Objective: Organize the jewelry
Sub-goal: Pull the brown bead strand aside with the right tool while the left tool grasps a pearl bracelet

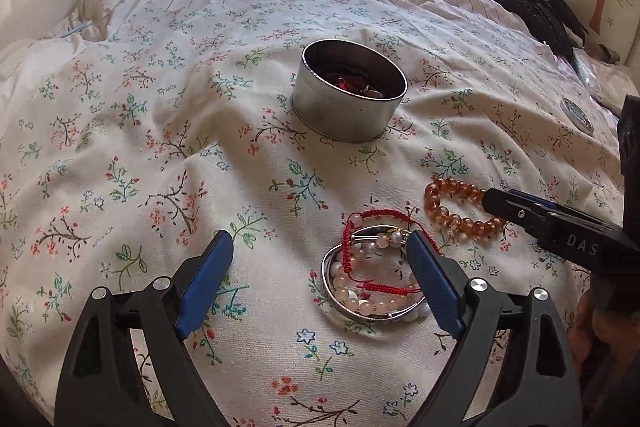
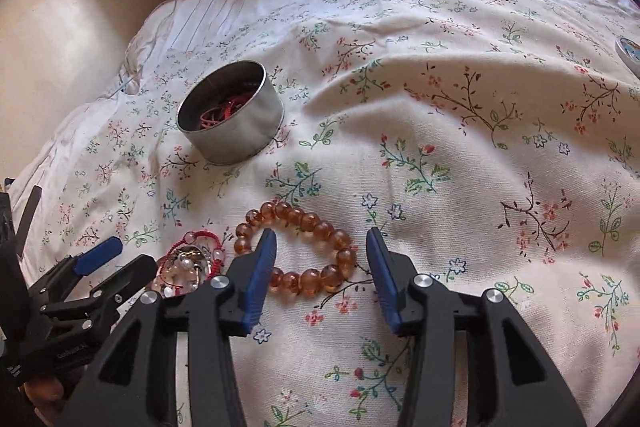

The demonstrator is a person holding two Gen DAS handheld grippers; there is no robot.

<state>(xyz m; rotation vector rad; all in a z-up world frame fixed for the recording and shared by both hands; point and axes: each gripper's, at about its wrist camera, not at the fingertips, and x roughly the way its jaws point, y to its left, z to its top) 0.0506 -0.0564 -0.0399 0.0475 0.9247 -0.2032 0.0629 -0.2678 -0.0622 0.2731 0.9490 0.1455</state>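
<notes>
A: Lower centre of the right wrist view: the right gripper (image 2: 322,255) stands with its jaws apart and nothing clamped. The amber bead bracelet (image 2: 298,251) lies flat on the floral bedspread (image 2: 480,187), part of its loop between the blue pads, part outside the left one.

B: And the left gripper (image 1: 320,259)?

A: Lower centre of its own view, jaws wide apart and empty. Its right-hand pad overlaps the edge of a tangled heap: a red cord bracelet (image 1: 360,251), a pale bead bracelet (image 1: 352,291) and a silver bangle (image 1: 332,291).

B: Where should the pieces go?

A: Probably the round metal tin (image 1: 348,95), upper centre of the left view, open and already holding red items.

B: How is the amber pickup best done?

A: Judged from the layout: straddle one strand of beads, not the whole ring, press down into the soft cloth, then close. Round beads may roll out; the fabric may be pinched.
</notes>
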